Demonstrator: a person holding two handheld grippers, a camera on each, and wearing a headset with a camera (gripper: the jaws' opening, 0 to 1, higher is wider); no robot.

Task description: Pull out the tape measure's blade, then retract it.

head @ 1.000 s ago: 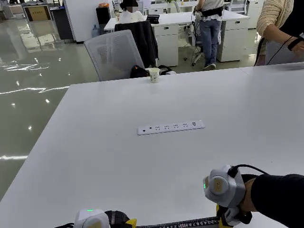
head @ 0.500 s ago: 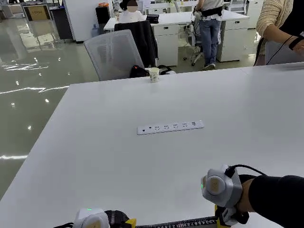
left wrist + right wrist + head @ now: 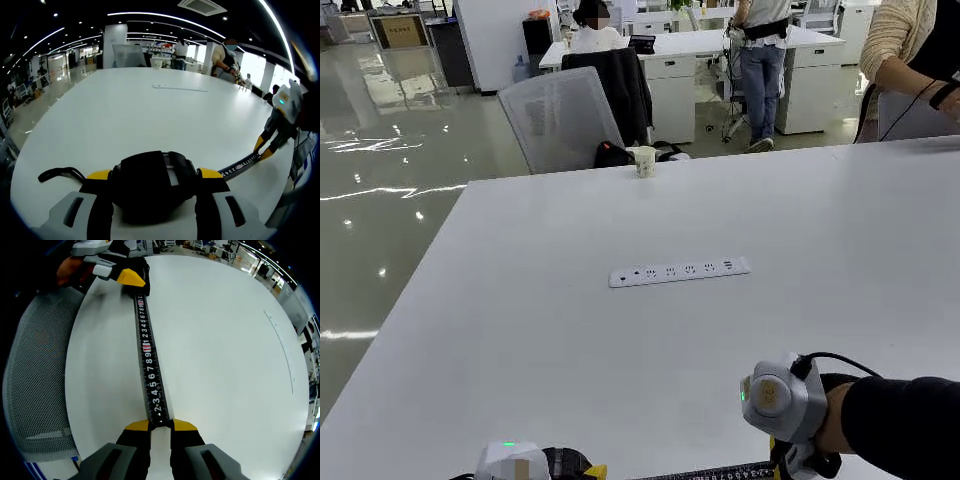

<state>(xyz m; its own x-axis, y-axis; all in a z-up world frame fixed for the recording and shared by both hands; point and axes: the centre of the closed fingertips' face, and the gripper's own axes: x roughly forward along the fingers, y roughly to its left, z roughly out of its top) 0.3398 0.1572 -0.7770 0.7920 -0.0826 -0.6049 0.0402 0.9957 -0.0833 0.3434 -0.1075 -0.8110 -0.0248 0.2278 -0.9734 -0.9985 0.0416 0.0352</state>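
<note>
A black tape measure case (image 3: 150,185) sits between the yellow-tipped jaws of my left gripper (image 3: 155,175), which is shut on it. Its black blade (image 3: 241,163) with white numerals runs right to my right gripper (image 3: 272,145). In the right gripper view the blade (image 3: 148,362) lies flat on the white table (image 3: 215,340). My right gripper (image 3: 161,426) is shut on the blade's end, with the left gripper (image 3: 120,271) at the far end. In the head view the case (image 3: 567,464), blade (image 3: 715,470) and right gripper (image 3: 788,464) sit along the near table edge.
A white power strip (image 3: 680,271) lies mid-table and a paper cup (image 3: 644,158) stands at the far edge. A grey mesh chair (image 3: 560,115) is behind the table, and a person (image 3: 905,60) stands at the far right. Another mesh chair (image 3: 35,375) is close beside the near edge.
My right gripper has drifted slightly left and toward the near edge with the blade end. The left gripper and the case have stayed put.
</note>
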